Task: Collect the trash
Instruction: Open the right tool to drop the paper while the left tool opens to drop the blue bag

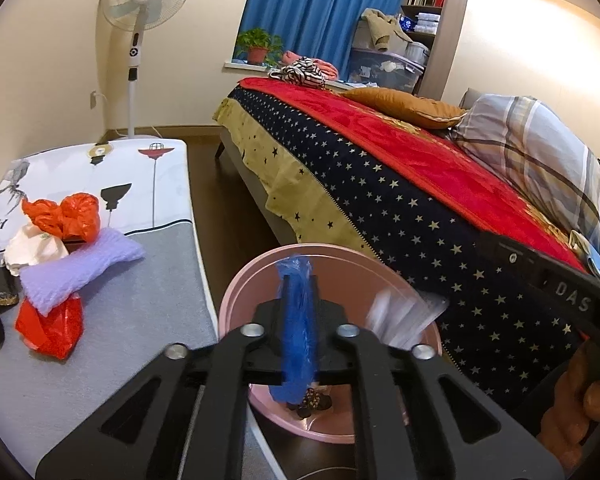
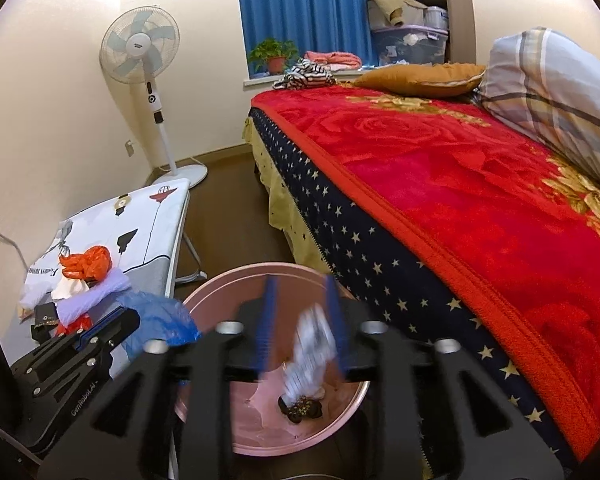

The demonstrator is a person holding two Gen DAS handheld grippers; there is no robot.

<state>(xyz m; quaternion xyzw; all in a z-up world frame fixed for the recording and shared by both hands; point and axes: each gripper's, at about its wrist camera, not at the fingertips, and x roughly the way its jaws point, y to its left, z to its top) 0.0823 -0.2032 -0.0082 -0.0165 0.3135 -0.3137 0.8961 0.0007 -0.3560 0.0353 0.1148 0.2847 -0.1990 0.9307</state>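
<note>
A pink bin [image 1: 260,276] [image 2: 220,292] stands on the floor between a low table and the bed. My left gripper [image 1: 298,308] is shut on a blue plastic bag [image 1: 296,332] and holds it over the bin. The bag also shows in the right wrist view [image 2: 160,316]. My right gripper [image 2: 302,324] is open above the bin. A white striped wrapper [image 2: 308,360] [image 1: 396,320], blurred, is between its fingers and apart from them, over the bin. A dark patterned scrap [image 2: 302,408] [image 1: 314,402] lies in the bin.
On the low table [image 1: 100,360] lie an orange bag [image 1: 66,216], a lilac cloth [image 1: 80,268], a red bag [image 1: 52,328], white paper and dark items. A bed [image 2: 440,184] with a red blanket is right. A standing fan [image 1: 140,12] stands behind.
</note>
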